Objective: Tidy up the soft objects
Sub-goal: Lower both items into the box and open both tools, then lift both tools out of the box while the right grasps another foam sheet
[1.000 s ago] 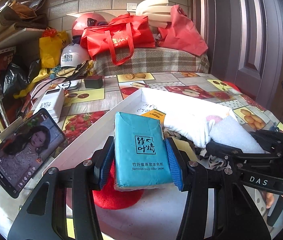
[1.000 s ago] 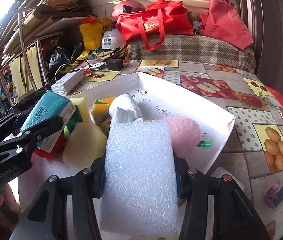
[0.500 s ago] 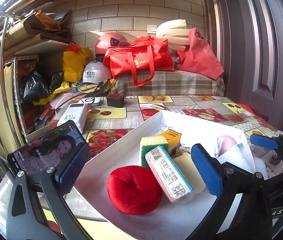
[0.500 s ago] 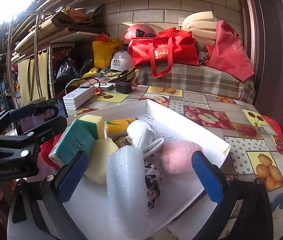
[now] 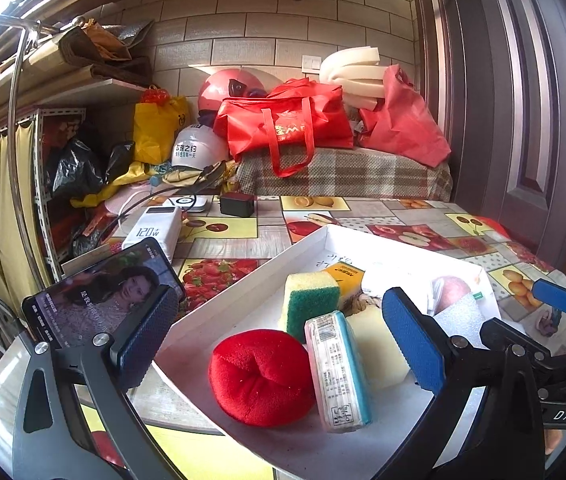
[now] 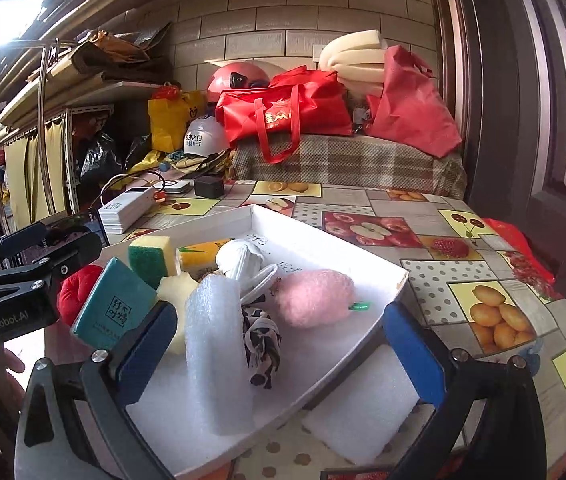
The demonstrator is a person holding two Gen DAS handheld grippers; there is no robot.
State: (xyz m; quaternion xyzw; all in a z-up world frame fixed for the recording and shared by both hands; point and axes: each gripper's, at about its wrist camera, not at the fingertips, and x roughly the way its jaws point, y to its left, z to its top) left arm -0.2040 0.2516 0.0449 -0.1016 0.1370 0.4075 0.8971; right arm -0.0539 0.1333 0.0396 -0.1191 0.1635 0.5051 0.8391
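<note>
A: Left wrist view first. What's new?

B: The left gripper (image 5: 283, 344) held the teal tissue pack (image 5: 339, 372) a second ago; its jaws have just been opening and now stand spread wide with nothing pressed between them. The pack stands on edge in the white tray (image 5: 239, 284), near the tray's front edge, leaning against the red plush cushion (image 5: 259, 376) on one side and the pale yellow sponge (image 5: 379, 340) on the other.

A: So that one is delivered?

B: I'd judge so (the blue pads are clear of it on both sides). Behind it sits the green-and-yellow scouring sponge (image 5: 311, 300).

A: Anything readable?

B: "120W" on the white power bank (image 5: 153, 232) toward the table's far left edge, "DAS" on the right gripper's body, and Chinese lettering on the white helmet (image 5: 195, 152), too small to read. The barcode side of the pack is illegible.

A: Now the right wrist view.

B: Same story: the right gripper (image 6: 279, 352) has just been opening, and the white foam block (image 6: 215, 352) it carried stands upright in the tray's near corner, untouched by the widely parted jaws. The pink plush (image 6: 315, 296) lies just beside it, toward the tray's right edge.

A: Writing?

B: "GenRobot.AI" on the left gripper's body (plus Chinese characters on the pack's teal face). A second white foam piece (image 6: 363, 404) lies outside the tray on the table, probably still to be tidied.
</note>
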